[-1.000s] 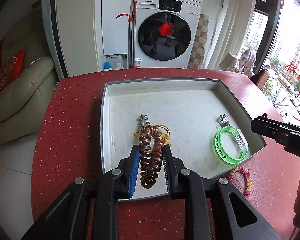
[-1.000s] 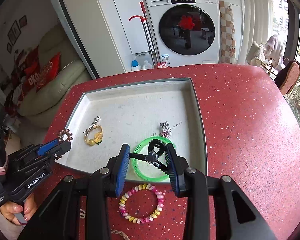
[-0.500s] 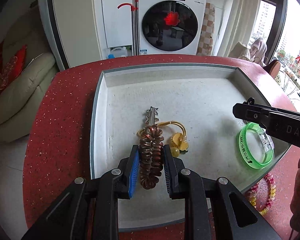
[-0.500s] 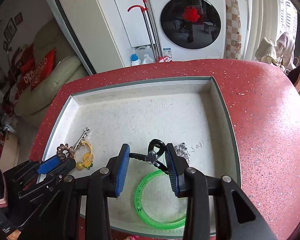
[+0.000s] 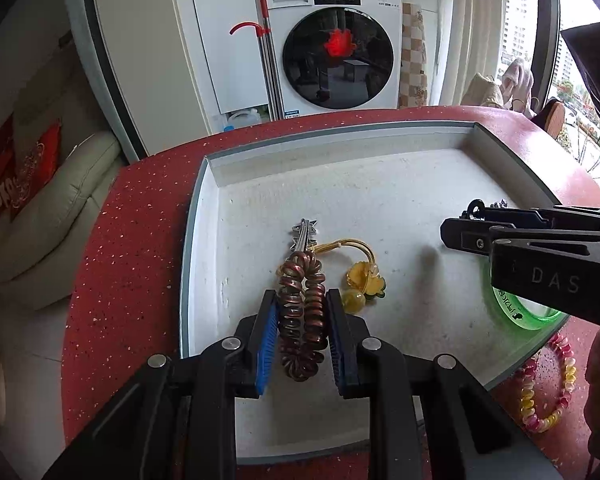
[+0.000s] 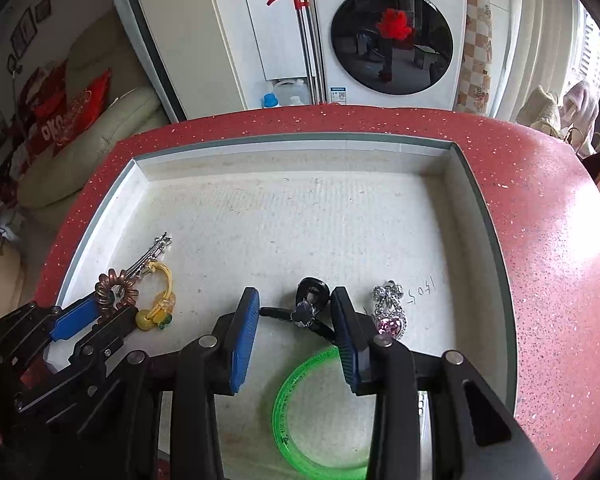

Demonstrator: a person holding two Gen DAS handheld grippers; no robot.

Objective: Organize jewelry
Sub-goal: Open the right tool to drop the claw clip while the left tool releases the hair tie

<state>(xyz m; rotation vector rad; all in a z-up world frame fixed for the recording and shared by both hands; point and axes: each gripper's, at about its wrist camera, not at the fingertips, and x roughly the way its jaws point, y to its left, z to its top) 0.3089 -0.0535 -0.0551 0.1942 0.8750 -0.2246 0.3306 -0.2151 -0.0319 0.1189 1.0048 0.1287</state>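
My left gripper is shut on a brown spiral hair tie and holds it over the near left part of the white tray. A silver hair clip and a yellow flower hair tie lie just beyond it. My right gripper is shut on a black hair tie with a grey charm over the tray's near middle. A green bangle lies under it. A silver and pink heart brooch lies just right of it.
The tray sits on a red speckled counter. A pink and yellow bead bracelet lies on the counter outside the tray's near right corner. A washing machine and a sofa stand beyond the counter.
Both grippers have moved forward over the tray with their hair ties still held. The right gripper has passed the green bangle and now sits beside the brooch.
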